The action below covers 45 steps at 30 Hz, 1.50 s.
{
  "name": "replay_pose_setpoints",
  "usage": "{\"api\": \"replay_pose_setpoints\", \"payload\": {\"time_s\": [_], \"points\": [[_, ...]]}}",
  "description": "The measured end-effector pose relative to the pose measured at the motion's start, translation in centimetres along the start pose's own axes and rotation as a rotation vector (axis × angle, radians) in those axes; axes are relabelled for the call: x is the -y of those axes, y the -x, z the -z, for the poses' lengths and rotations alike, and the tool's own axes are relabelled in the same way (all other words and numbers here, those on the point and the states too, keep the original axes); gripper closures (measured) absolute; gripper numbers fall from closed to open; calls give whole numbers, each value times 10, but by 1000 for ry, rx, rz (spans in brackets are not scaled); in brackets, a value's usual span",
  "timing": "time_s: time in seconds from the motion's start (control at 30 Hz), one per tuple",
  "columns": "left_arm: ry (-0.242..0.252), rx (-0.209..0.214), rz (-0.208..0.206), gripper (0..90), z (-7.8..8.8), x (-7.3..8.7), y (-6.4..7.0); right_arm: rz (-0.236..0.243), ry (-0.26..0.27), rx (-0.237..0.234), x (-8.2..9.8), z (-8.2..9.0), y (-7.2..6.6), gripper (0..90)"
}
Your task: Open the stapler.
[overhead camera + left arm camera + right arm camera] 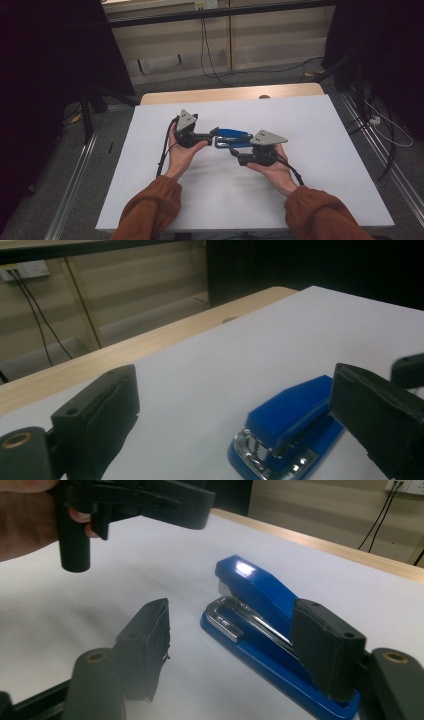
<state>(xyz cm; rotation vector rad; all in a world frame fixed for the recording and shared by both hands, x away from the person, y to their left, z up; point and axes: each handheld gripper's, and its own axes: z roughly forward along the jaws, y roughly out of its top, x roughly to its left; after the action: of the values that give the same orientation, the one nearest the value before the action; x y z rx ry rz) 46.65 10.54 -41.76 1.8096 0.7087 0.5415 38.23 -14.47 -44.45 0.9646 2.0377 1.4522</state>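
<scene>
A blue stapler point(232, 138) with a chrome front lies flat near the middle of the white table point(320, 150). My left gripper point(214, 133) comes at it from the left and my right gripper point(235, 151) from the right. In the left gripper view the jaws point(235, 385) stand wide open, with the stapler point(287, 425) low and close to the right-hand jaw. In the right gripper view the open gripper point(235, 612) straddles the stapler point(260, 597). Its right-hand jaw sits against the stapler's rear side. A gap of bare table separates the left-hand jaw from it.
A wooden strip point(230, 93) runs along the table's far edge. Beyond it are a pale wall panel and hanging cables point(206, 45). Dark curtains and stand legs flank the table. The left gripper held in a hand point(135, 500) hovers at the upper left of the right gripper view.
</scene>
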Motion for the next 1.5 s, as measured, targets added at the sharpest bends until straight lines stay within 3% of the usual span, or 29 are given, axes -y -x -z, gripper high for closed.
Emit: {"api": "replay_pose_setpoints", "payload": {"time_s": [0.1, 0.2, 0.27, 0.3, 0.4, 0.6, 0.63, 0.73, 0.83, 0.97, 1.03, 1.23, 1.3, 1.33, 1.37, 1.4, 1.5], "points": [[-23, -16, 19, 54, -5, 5, -2, -1, -5, 0, 0, -2, 0, 362], [-42, -34, -1, 58, -5, 7, -3, -6, -4, -4, -2, -4, 0, 404], [-58, -29, 4, 58, -3, 7, -4, -2, -8, -16, -2, -6, -1, 450], [-72, -26, 10, 58, -2, 7, -5, -4, -2, -20, -3, -8, -2, 513], [-87, -24, 5, 60, 0, 7, -6, 7, 8, -14, -3, -11, -3, 549], [-127, -15, 34, 69, 1, 11, -7, 5, 6, -27, -4, -17, -2, 748], [-136, -12, 33, 88, 1, 12, -8, 17, -3, -24, -6, -20, -2, 815], [-144, -12, 31, 95, 1, 14, -8, 9, 3, -32, -8, -21, -2, 894], [-155, -12, 20, 114, 1, 15, -8, -10, -1, -43, -10, -24, -2, 900], [-158, -16, 34, 141, 0, 16, -9, -1, -34, -42, -6, -29, -3, 900], [-165, -8, 36, 251, -1, 17, -9, -15, -56, -42, -5, -32, -1, 900], [-182, 42, 45, 390, -5, 20, -7, 3, -92, -33, -9, -37, 1, 900], [-192, 61, 31, 550, -5, 20, -5, 1, -110, 4, -10, -40, 4, 900], [-199, 60, 28, 550, -5, 20, -5, 1, -110, 4, -10, -40, 4, 900], [-203, 71, 25, 640, -5, 20, -5, -2, -115, 7, -10, -42, 6, 900], [-203, 83, 21, 640, -5, 20, -4, -2, -115, 7, -10, -42, 6, 900], [-218, 87, -24, 768, -6, 21, -1, 6, -134, 0, -9, -45, 4, 900]]}}
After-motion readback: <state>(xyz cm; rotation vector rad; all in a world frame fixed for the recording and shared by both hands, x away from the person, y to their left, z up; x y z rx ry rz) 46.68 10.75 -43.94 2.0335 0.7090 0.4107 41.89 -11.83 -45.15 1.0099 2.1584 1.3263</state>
